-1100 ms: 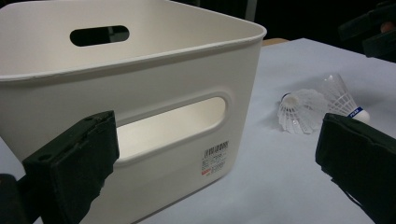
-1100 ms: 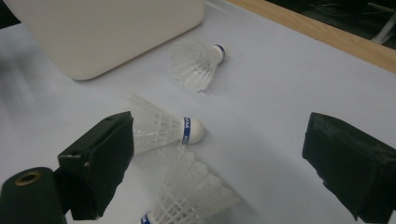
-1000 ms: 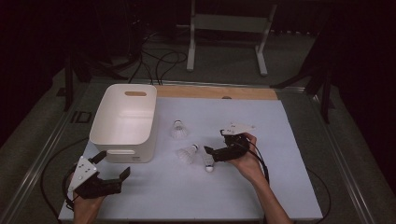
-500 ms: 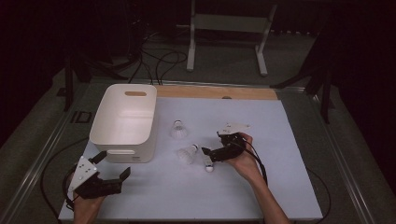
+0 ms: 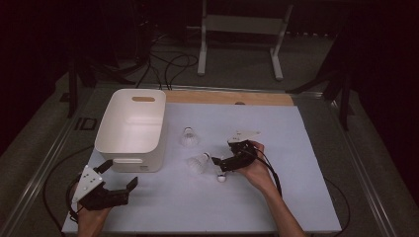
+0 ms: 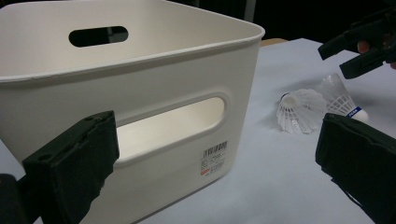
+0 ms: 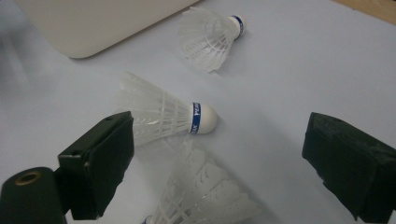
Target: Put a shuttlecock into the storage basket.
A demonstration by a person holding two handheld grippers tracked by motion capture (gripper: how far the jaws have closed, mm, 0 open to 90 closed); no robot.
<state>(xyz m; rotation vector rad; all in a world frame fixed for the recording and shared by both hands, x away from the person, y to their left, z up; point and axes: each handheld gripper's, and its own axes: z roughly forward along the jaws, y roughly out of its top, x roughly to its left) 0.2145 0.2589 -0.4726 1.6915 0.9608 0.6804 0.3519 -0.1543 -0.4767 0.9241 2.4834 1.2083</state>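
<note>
A: Where do the shuttlecocks lie?

B: On the white table point(image 5: 296, 197), right of the bin point(image 5: 129, 129). I count three. The middle shuttlecock point(image 7: 163, 116) lies on its side between the right gripper's jaws in the right gripper view, cork tip with a blue band pointing away from the bin. A second shuttlecock point(image 7: 211, 35) lies farther off, nearer the bin. A third shuttlecock point(image 7: 205, 196) lies closest to that camera, partly cut off by the frame's lower edge.

A: And the grippers?

B: The right gripper point(image 5: 223, 164) hovers low over the cluster, jaws spread wide and holding nothing. The left gripper point(image 5: 118, 185) waits at the bin's near corner, jaws also wide and bare.

A: So which step is this?

B: My reading: lining up to pick a shuttlecock, none in the bin so far. Next, the right gripper should drop and close around the middle one, gently, since the feathers look easy to crush, then carry it over the bin's rim.

A: Bins?

B: One, with handle slots.
</note>
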